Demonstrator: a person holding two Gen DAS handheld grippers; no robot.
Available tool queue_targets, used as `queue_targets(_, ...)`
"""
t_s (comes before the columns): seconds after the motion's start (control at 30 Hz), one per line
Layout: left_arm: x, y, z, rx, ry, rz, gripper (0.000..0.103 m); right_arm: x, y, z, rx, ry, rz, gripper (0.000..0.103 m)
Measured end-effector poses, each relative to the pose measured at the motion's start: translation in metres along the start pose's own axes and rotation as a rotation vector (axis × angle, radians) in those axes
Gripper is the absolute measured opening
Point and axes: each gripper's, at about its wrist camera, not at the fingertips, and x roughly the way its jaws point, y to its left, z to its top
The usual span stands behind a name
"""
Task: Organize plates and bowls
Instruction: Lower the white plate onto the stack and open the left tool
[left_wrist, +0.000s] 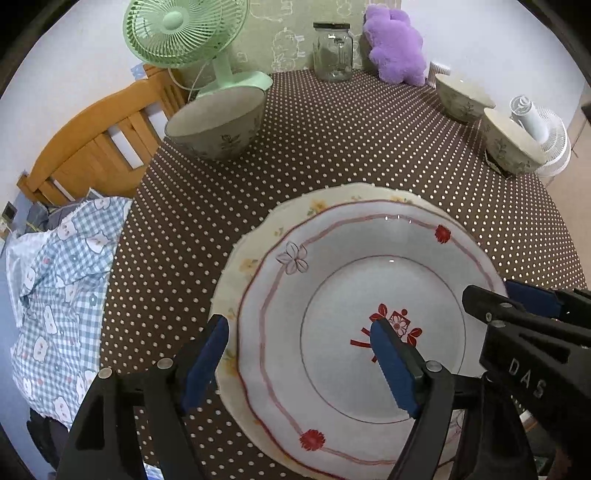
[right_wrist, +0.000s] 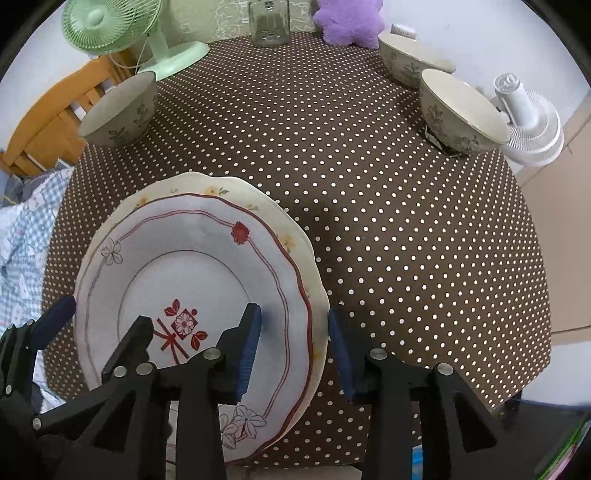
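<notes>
Plates are already stacked: the white plate (right_wrist: 192, 295) is set on the cream plate (right_wrist: 314, 266) at the near table (right_wrist: 406, 258) edge. Both rims are straddled loosely by the left gripper (left_wrist: 299, 354) and right gripper (right_wrist: 293, 343), nothing clenched. Three bowls (right_wrist: 122, 110) are left scattered, unstacked.

The near half of the table (right_wrist: 406, 258) is crowded on the left: the red-patterned plate (right_wrist: 192, 280) sits stacked on the cream plate (right_wrist: 314, 266), with the left gripper (left_wrist: 299, 354) and right gripper (right_wrist: 293, 336) both straddling their opposite rims. To the right of the plates lies wide open cloth. The centre is free too. Farther back, obstacles ring the edge: a lone bowl (right_wrist: 122, 114) left, two bowls (right_wrist: 458, 110) right, and the green fan (right_wrist: 110, 26), jar (right_wrist: 269, 22) and purple plush (right_wrist: 351, 20) behind.
</notes>
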Motion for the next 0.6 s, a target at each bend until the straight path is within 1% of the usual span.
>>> queue_targets(0.07, -0.009, 0.003, 0.003, -0.008, -0.025, 0.000, 0.085, -0.005, -0.006, 0.001, 0.018, -0.009, 0.033, 0.043)
queue_targets(0.1, -0.013, 0.005, 0.004, -0.011, -0.040, 0.003, 0.086, -0.009, -0.008, 0.002, 0.018, -0.022, 0.034, 0.046)
queue_targets(0.13, -0.018, 0.008, 0.006, -0.018, -0.052, 0.003, 0.086, -0.013, -0.009, 0.002, 0.015, -0.035, 0.028, 0.056)
queue_targets(0.17, -0.021, 0.011, 0.008, -0.028, -0.058, -0.002, 0.086, -0.017, -0.011, 0.002, 0.018, -0.048, 0.024, 0.063)
queue_targets(0.23, -0.029, 0.017, 0.012, -0.048, -0.071, -0.017, 0.089, -0.026, -0.015, 0.000, 0.041, -0.073, 0.036, 0.069)
queue_targets(0.33, -0.038, 0.019, 0.017, -0.048, -0.093, -0.021, 0.092, -0.038, -0.018, -0.002, 0.066, -0.100, 0.047, 0.070)
queue_targets(0.43, -0.048, 0.019, 0.021, -0.034, -0.109, -0.049, 0.095, -0.051, -0.021, -0.001, 0.070, -0.127, 0.055, 0.071)
queue_targets(0.5, -0.054, 0.016, 0.022, -0.031, -0.123, -0.051, 0.100, -0.058, -0.025, -0.001, 0.069, -0.148, 0.060, 0.071)
queue_targets(0.6, -0.060, 0.007, 0.025, -0.024, -0.140, -0.055, 0.101, -0.070, -0.034, 0.000, 0.084, -0.178, 0.064, 0.075)
